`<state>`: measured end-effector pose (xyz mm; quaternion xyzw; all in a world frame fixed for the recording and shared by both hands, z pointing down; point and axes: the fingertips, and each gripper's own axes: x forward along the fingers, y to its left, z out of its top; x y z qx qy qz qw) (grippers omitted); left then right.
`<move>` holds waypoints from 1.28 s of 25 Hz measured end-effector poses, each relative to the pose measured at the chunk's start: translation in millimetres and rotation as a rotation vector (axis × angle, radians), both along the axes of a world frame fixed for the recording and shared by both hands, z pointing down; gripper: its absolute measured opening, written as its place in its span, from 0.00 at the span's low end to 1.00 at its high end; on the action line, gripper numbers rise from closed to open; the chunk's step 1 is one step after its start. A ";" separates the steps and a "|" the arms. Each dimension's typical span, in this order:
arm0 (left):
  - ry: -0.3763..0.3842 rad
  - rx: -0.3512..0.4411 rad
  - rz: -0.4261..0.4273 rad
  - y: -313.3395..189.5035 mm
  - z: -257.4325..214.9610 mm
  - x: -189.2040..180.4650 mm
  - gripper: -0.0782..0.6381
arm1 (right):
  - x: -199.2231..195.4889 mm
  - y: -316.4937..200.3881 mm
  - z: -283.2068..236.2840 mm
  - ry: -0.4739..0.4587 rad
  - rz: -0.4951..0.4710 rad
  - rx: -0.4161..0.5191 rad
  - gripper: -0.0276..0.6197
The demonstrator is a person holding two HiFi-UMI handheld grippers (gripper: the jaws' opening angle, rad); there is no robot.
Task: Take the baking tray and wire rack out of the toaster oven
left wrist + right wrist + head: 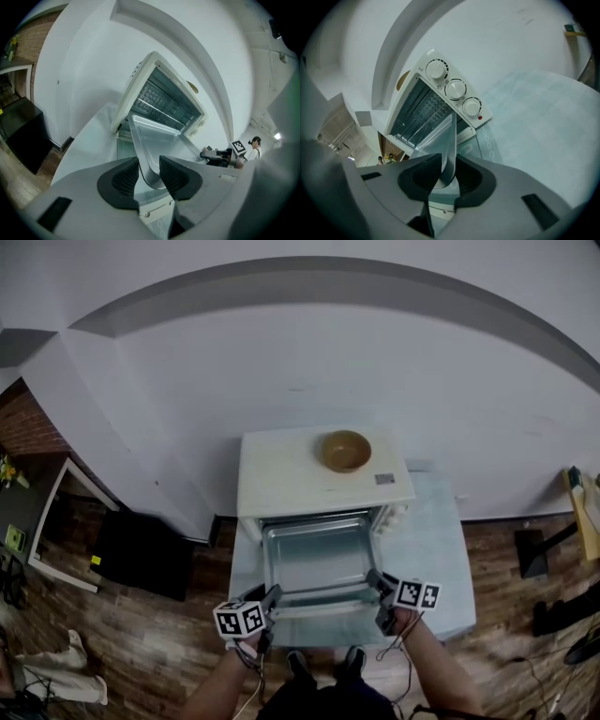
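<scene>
Head view: high overhead, faces steeply down on toaster oven [281, 479] from its front, well back. Left gripper view: low, close, from front-left, faces into open cavity. Right gripper view: same from front-right. All three share oven front, baking tray [314, 563].

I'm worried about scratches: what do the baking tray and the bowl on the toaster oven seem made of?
The baking tray looks like bare metal, probably aluminium or steel: silvery, with a dull sheen. The bowl looks wooden or bamboo, judging by its matt tan-brown colour; ceramic is possible.
</scene>
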<state>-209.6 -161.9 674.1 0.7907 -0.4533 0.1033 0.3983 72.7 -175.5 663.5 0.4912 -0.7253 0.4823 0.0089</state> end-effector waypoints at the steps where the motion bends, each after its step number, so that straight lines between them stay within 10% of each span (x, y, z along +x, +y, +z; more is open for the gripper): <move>1: -0.004 0.004 0.006 2.8 -1.2 -0.2 0.30 | 0.1 3.0 -1.3 -0.002 0.000 0.007 0.19; 16: -0.008 0.093 0.107 50.4 -28.3 5.3 0.30 | 7.6 70.7 -21.5 0.000 0.062 0.062 0.19; 32: 0.000 0.130 0.256 59.5 -30.0 109.1 0.30 | 104.2 120.7 -26.4 -0.001 0.219 0.084 0.18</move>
